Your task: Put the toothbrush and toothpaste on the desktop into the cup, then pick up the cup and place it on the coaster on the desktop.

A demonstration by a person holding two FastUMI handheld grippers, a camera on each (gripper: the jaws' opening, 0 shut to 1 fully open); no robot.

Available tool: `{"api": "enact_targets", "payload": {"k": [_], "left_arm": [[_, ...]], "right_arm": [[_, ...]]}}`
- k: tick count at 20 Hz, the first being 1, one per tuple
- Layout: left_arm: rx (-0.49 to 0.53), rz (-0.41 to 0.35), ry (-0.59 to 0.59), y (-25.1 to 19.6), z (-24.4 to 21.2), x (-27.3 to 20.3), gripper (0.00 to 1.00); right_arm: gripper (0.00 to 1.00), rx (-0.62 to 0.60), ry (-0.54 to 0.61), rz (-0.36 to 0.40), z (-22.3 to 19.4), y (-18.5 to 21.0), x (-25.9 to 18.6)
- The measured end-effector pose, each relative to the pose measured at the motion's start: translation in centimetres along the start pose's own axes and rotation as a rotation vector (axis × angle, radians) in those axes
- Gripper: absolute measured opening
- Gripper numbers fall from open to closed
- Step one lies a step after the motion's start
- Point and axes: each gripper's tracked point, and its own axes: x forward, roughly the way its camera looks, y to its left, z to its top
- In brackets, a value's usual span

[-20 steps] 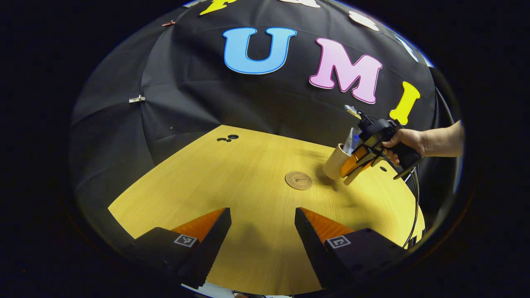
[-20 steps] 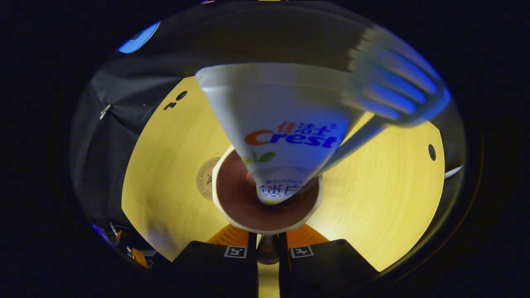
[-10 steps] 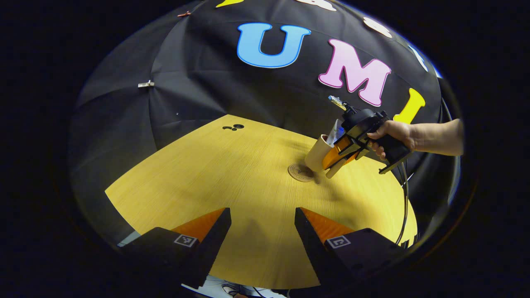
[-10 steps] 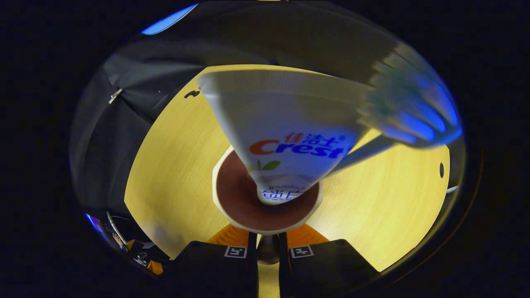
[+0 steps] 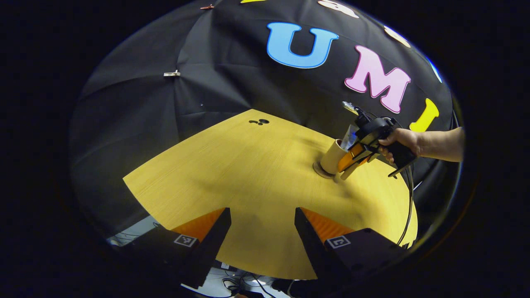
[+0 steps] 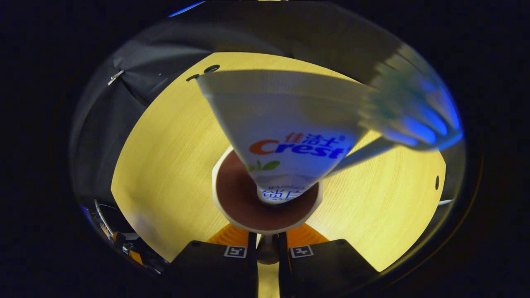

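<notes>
Right gripper [image 5: 350,162] fingers clamped on cup [image 5: 332,158] handle, cup sitting on coaster [image 5: 319,169] far across surface [image 5: 248,174]. Toothpaste [image 6: 285,136] and toothbrush [image 6: 408,120] stick up out of cup, just ahead of those fingers. Left gripper [image 5: 263,231] fingers spread wide, nothing between them, hovering at near edge.

We look along our left gripper [image 5: 263,231], its fingers spread wide over the near edge of the wooden desktop [image 5: 232,165]. Across the desk, a hand [image 5: 403,140] holds the right gripper [image 5: 350,159] clamped on the tan cup [image 5: 331,157], which tilts slightly and sits on the round coaster [image 5: 320,170]. The toothpaste [image 5: 350,136] pokes from the cup's mouth.
</notes>
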Motion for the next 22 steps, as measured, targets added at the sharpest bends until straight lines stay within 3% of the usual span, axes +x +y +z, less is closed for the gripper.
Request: {"api": "enact_targets", "payload": {"k": [5,7,8,12,13,16,18,19,21,22], "left_arm": [[-0.050,0.015,0.017,0.6,-0.7,-1.2,0.98],[-0.064,0.034,0.029,1.2,-0.8,-1.3,0.98],[-0.077,0.036,0.030,1.3,-0.7,-1.4,0.98],[-0.088,0.039,0.025,1.7,-0.6,-2.0,0.98],[-0.083,0.039,0.026,1.8,-0.6,-2.1,0.98],[-0.065,0.031,0.021,1.7,0.0,-2.6,0.98],[-0.055,0.015,0.016,1.2,0.4,-3.1,0.98],[-0.051,0.003,0.013,0.9,0.7,-3.3,0.98],[-0.034,-0.020,0.008,0.1,1.1,-3.8,0.98],[-0.026,-0.033,0.004,-0.4,1.5,-4.0,0.98]], "right_arm": [[0.23,0.001,0.023,-0.009,-0.4,0.1,-0.1],[0.17,-0.004,0.031,-0.023,-0.6,0.2,-0.4],[0.23,-0.018,0.035,-0.029,-0.7,0.2,-0.2],[0.31,-0.016,0.013,-0.027,-0.1,0.5,-0.9],[0.27,-0.002,0.006,-0.014,0.0,0.8,-1.3],[0.65,0.004,-0.042,-0.008,0.9,0.8,-3.3],[0.73,0.018,-0.075,0.006,0.9,1.1,-5.0],[0.71,0.027,-0.096,0.012,0.9,1.3,-6.3],[0.99,0.030,-0.153,0.003,1.1,1.1,-8.8],[1.00,0.030,-0.180,0.002,1.0,1.2,-10.3]]}}
